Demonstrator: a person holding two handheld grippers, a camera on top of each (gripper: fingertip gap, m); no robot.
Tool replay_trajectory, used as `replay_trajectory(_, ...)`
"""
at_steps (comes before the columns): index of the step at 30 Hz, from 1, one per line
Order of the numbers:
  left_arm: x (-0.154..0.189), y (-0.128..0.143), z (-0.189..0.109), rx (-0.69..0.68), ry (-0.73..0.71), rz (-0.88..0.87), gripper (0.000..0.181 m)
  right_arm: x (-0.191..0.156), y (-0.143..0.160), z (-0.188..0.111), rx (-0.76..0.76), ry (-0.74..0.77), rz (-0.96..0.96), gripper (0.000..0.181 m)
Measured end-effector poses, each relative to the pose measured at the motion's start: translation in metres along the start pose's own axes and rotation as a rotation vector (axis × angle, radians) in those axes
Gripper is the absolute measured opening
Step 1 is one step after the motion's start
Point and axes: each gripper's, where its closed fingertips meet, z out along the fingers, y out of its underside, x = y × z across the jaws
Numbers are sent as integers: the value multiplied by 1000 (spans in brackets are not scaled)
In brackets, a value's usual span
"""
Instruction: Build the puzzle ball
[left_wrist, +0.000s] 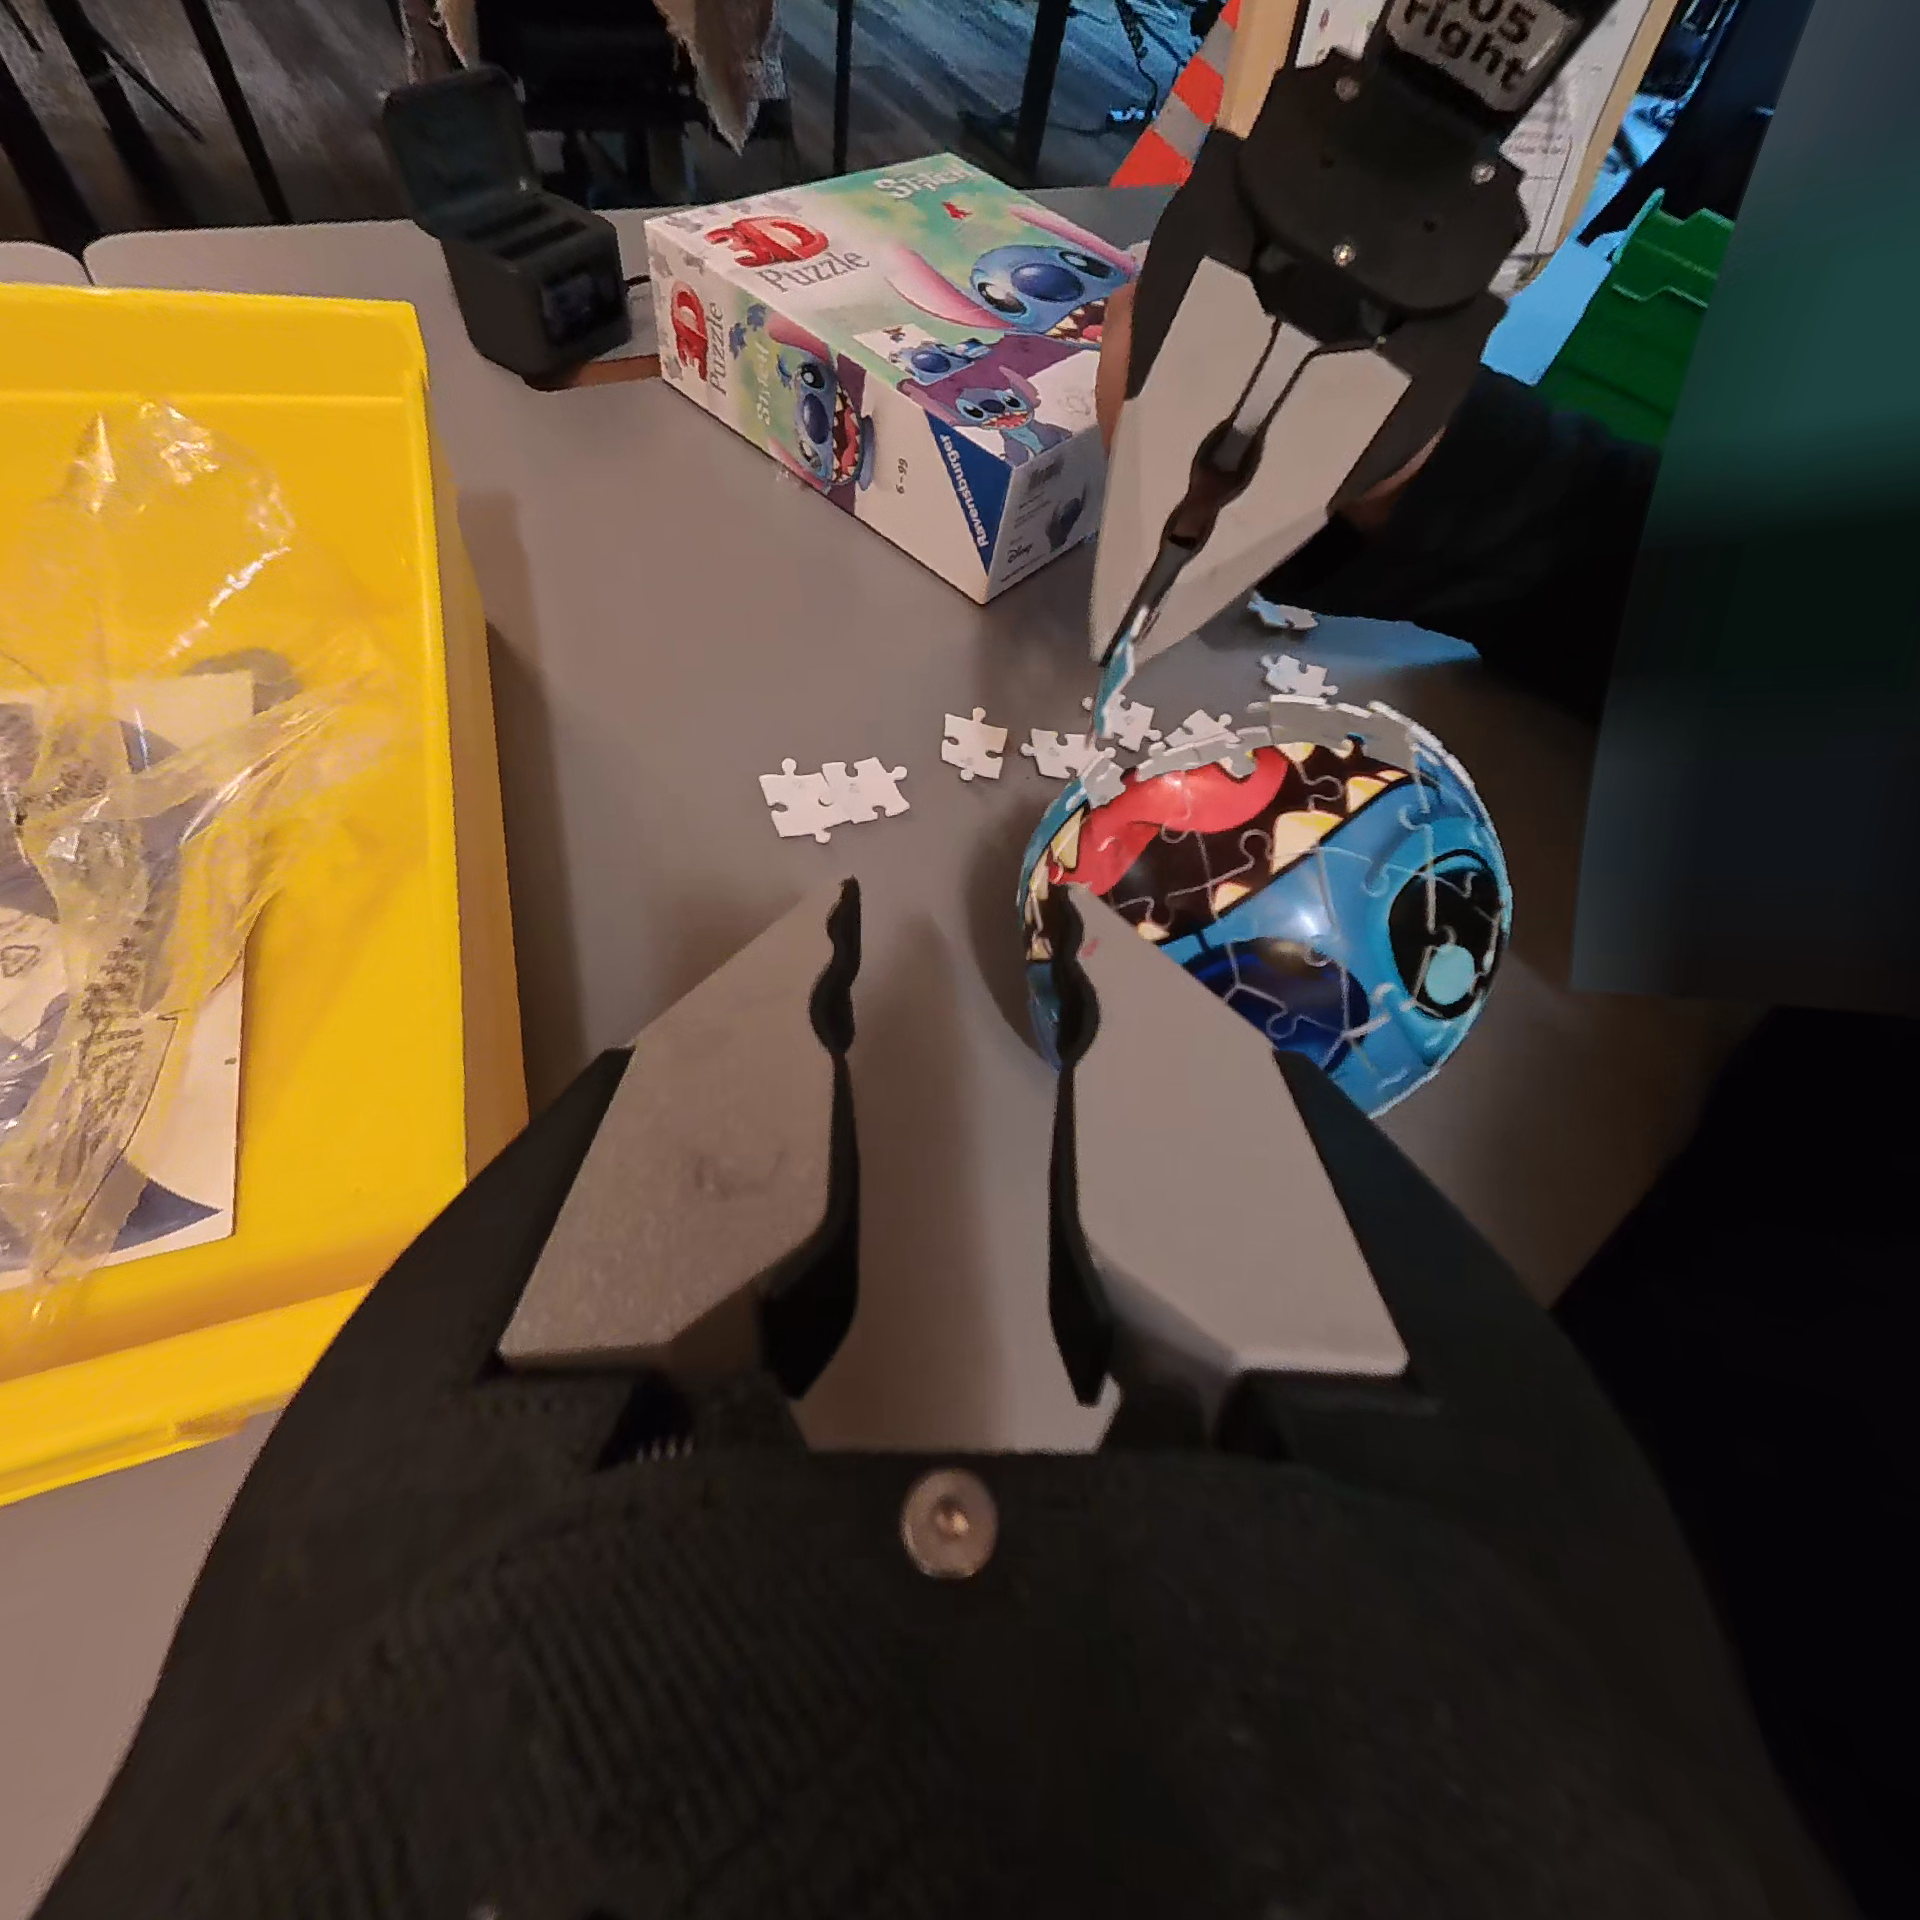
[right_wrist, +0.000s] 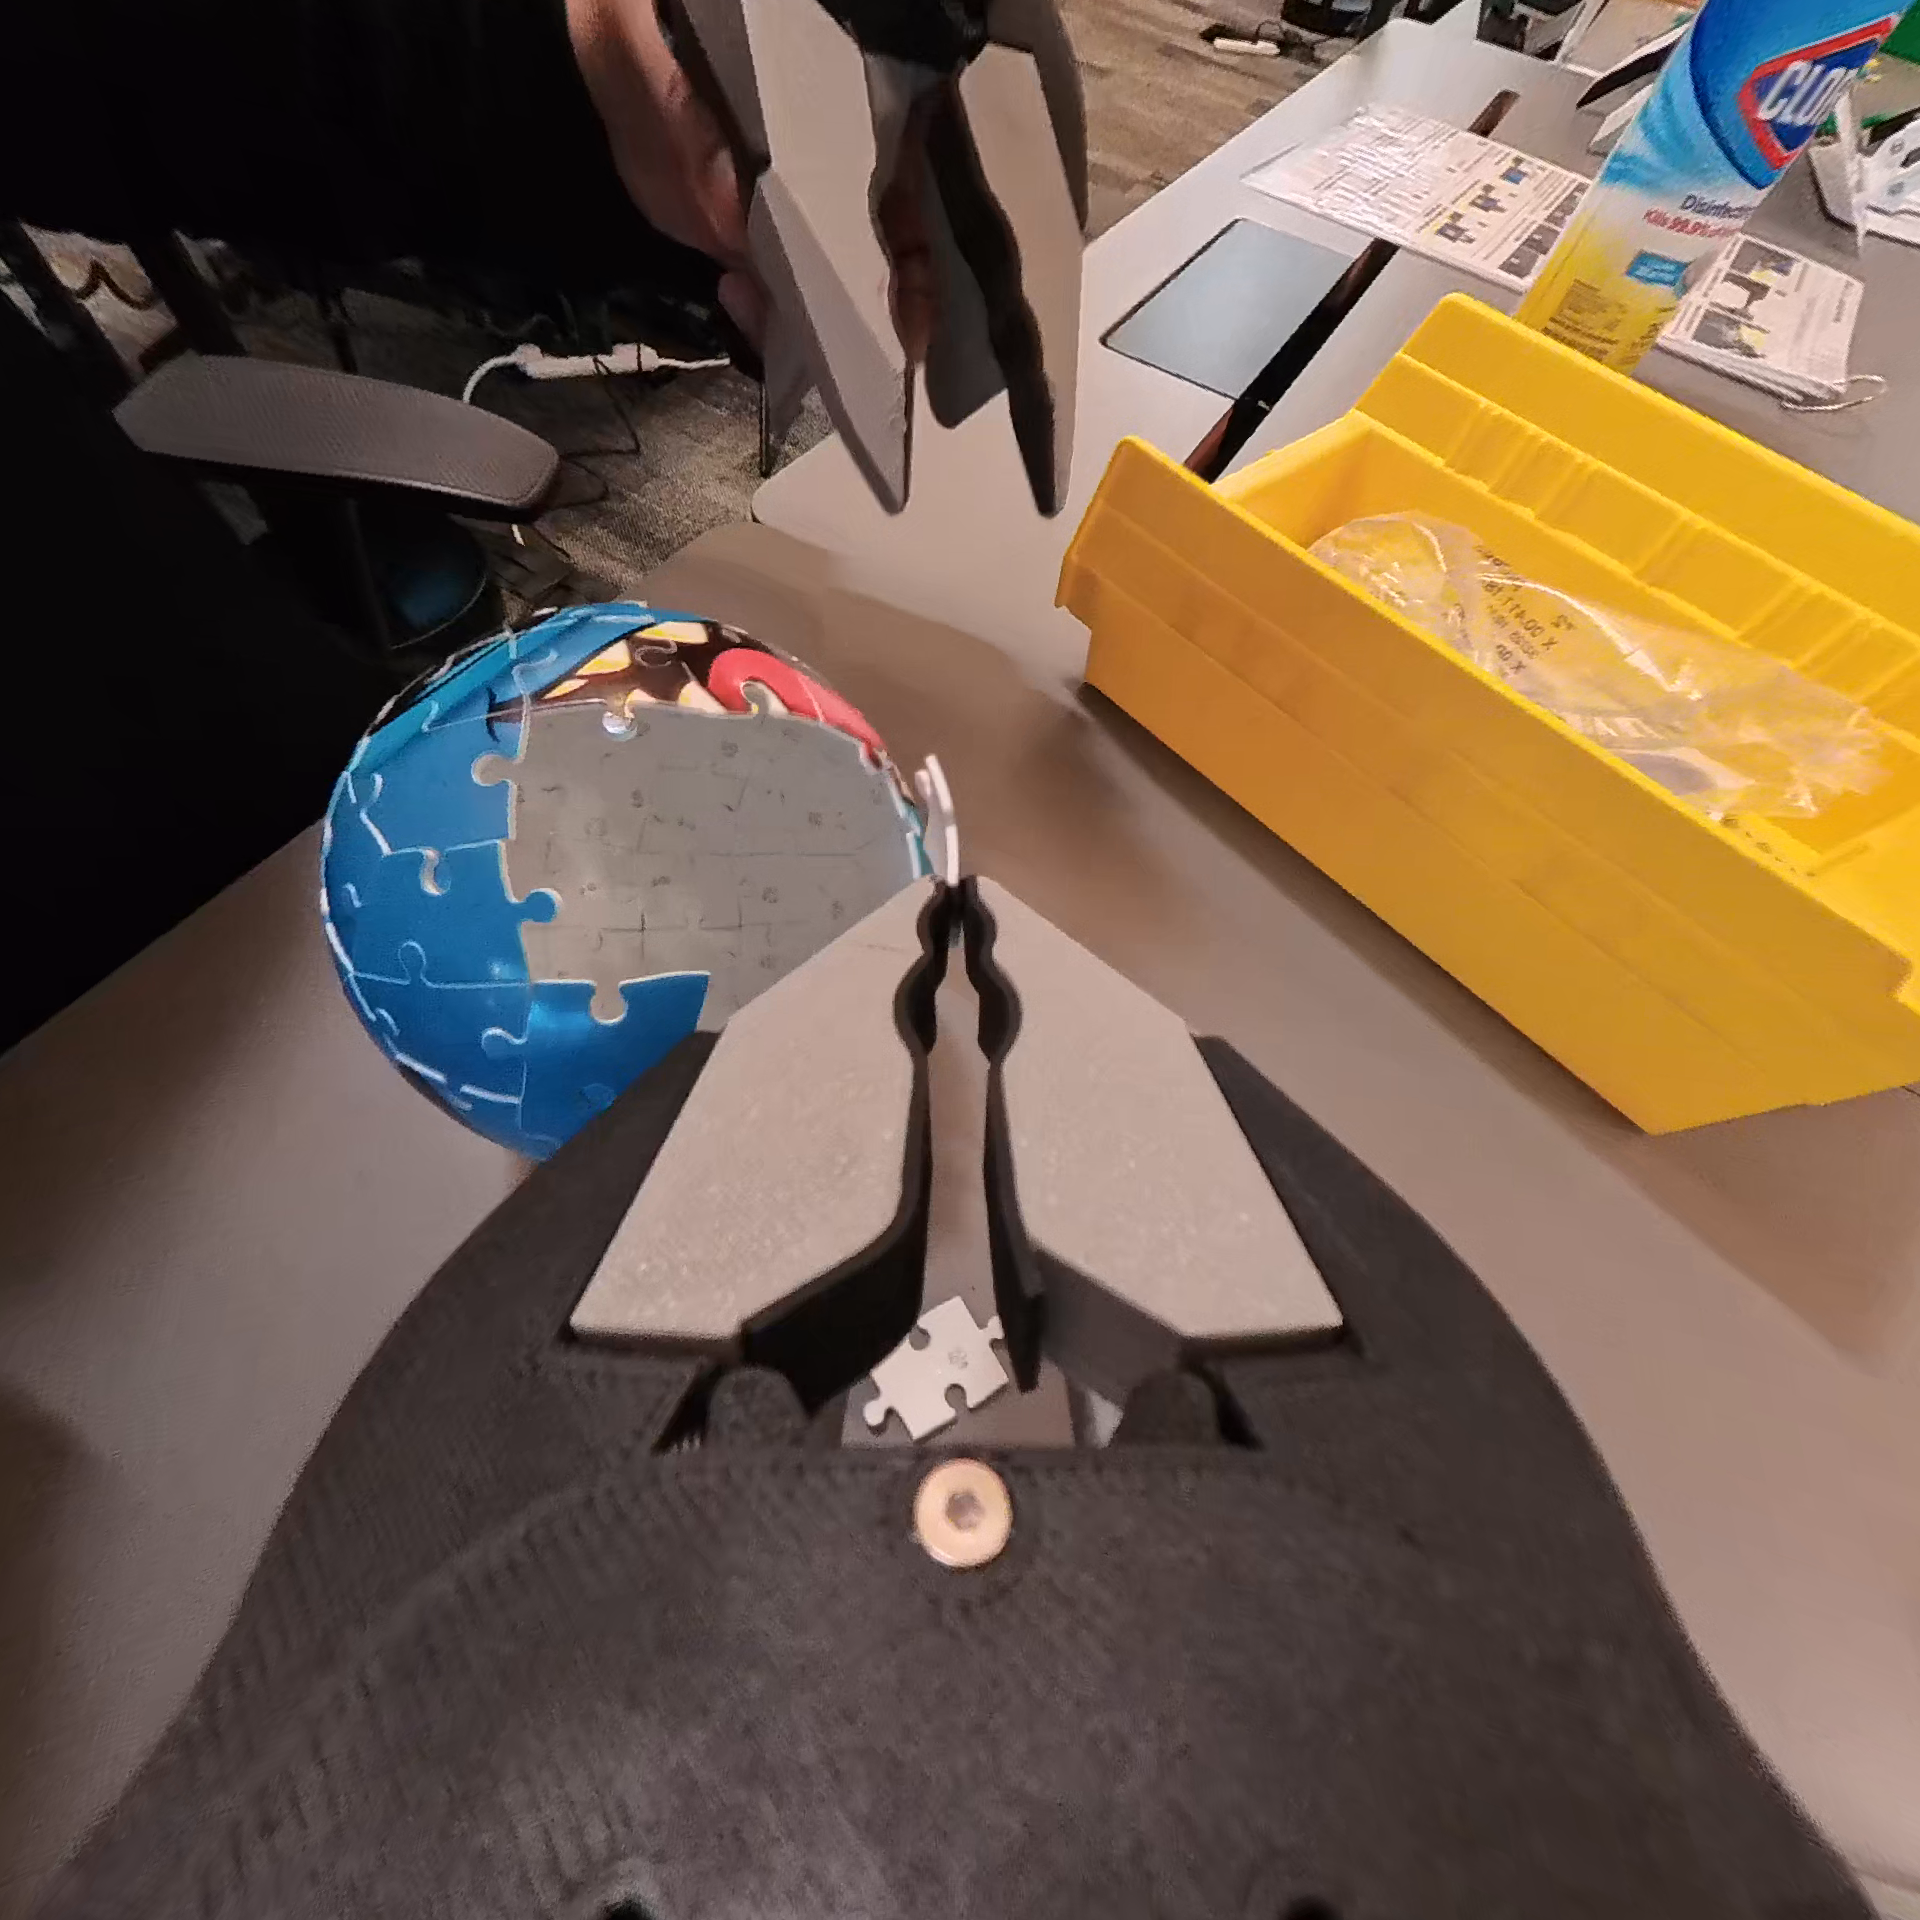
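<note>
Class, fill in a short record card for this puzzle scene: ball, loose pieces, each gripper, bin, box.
ball: puzzle ball, partly built, open gap on top
loose pieces: white pieces on grey table
right gripper: shut on one puzzle piece
left gripper: open, empty, beside ball
bin: yellow bin holding clear bag
box: puzzle box behind pieces

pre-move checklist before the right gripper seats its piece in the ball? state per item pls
1. Right gripper shut on the held piece, pinched by one edge at the tips: ok.
2. Puzzle ball has its gap facing the right gripper: ok.
3. Ball braced: not ok. Left gripper is open, beside the ball, holding nothing.
4. Piece's tabs matched to the gap's edge: cannot tell, piece seen edge-on.
5. Spare loose pieces lie on the table, off the ball: ok.
6. Yellow bin stands apart from the ball: ok.
</note>
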Motion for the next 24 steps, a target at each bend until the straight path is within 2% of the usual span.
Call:
replay_trajectory(6,10,-8,3,-47,-5,58,29,-7,-1,2,-1,7,-76,0)
replay_trajectory(12,23,-13,14,-110,38,73,27,-7,3,4,-23,11,-74,0)
replay_trajectory(18,20,-9,13,-110,24,70,26,-4,2,1,-6,17,-64,0)
replay_trajectory(24,24,-19,9,-67,42,57,24,-1,-3,-5,61,-29,35,0)
